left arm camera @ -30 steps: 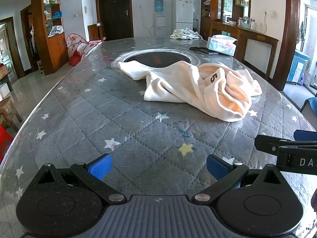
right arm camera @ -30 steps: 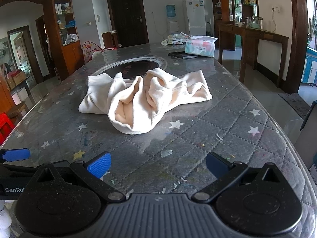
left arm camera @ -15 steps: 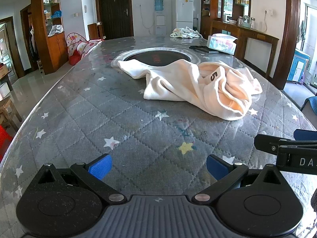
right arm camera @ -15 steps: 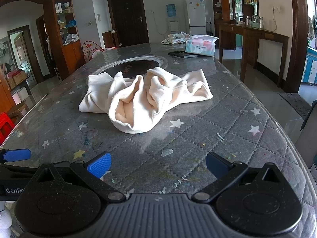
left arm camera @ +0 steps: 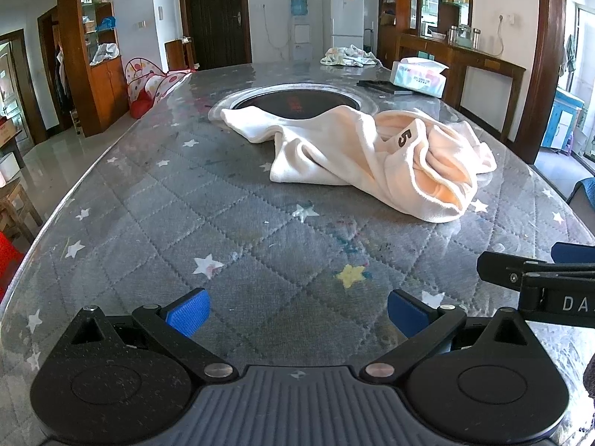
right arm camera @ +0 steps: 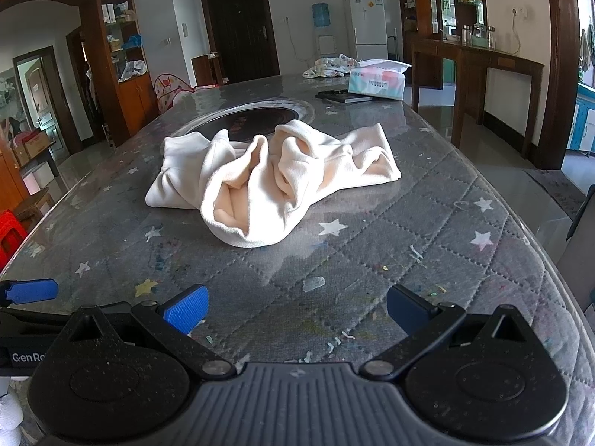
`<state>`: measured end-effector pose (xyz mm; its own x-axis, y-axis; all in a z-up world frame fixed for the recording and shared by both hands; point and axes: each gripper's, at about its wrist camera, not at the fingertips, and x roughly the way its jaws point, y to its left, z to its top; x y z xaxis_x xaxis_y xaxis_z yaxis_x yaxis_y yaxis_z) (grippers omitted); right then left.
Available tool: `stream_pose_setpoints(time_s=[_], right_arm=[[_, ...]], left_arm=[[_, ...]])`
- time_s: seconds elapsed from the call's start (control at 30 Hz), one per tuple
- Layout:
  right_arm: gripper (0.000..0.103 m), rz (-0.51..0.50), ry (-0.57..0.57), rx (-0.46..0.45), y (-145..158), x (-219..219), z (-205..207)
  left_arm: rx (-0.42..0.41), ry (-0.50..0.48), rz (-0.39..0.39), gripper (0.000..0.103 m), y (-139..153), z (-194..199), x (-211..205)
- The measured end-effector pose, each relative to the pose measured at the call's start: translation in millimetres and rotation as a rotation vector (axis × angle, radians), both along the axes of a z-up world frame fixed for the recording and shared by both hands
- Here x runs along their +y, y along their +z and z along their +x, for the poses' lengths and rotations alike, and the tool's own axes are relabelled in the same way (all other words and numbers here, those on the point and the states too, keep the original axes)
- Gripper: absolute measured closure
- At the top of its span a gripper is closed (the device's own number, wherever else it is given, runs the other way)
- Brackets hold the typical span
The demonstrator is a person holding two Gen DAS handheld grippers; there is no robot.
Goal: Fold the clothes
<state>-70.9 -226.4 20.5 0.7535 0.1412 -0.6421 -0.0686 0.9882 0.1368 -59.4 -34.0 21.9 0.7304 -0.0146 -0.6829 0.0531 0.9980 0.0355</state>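
A cream garment (left arm camera: 375, 163) with a dark "5" patch lies crumpled on the grey quilted table (left arm camera: 186, 204), partly over a round dark inset. In the right wrist view the same garment (right arm camera: 267, 182) sits bunched at the table's middle. My left gripper (left arm camera: 297, 314) is open near the front edge, well short of the cloth, nothing between its blue pads. My right gripper (right arm camera: 297, 310) is open too and empty, also apart from the cloth. Each gripper shows at the edge of the other's view.
A tissue box (right arm camera: 377, 82) and a flat dark object (right arm camera: 344, 96) lie at the far right of the table, with a patterned cloth (left arm camera: 349, 55) beyond. The round inset (left arm camera: 293, 100) is behind the garment. A wooden sideboard stands to the right.
Both views have crept slightly forward toward the garment. Neither gripper's jaws have moved, and the garment lies as before.
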Motion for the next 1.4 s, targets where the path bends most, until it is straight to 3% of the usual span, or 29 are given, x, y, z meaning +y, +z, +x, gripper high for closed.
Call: stream_pose_setpoints(time_s=[1.4], right_arm=[[0.0, 0.03, 0.038, 0.023, 10.8, -11.6, 60.6]], left_arm=[[0.053, 0.001, 0.032, 0.0, 11.3, 62.3, 1.5]])
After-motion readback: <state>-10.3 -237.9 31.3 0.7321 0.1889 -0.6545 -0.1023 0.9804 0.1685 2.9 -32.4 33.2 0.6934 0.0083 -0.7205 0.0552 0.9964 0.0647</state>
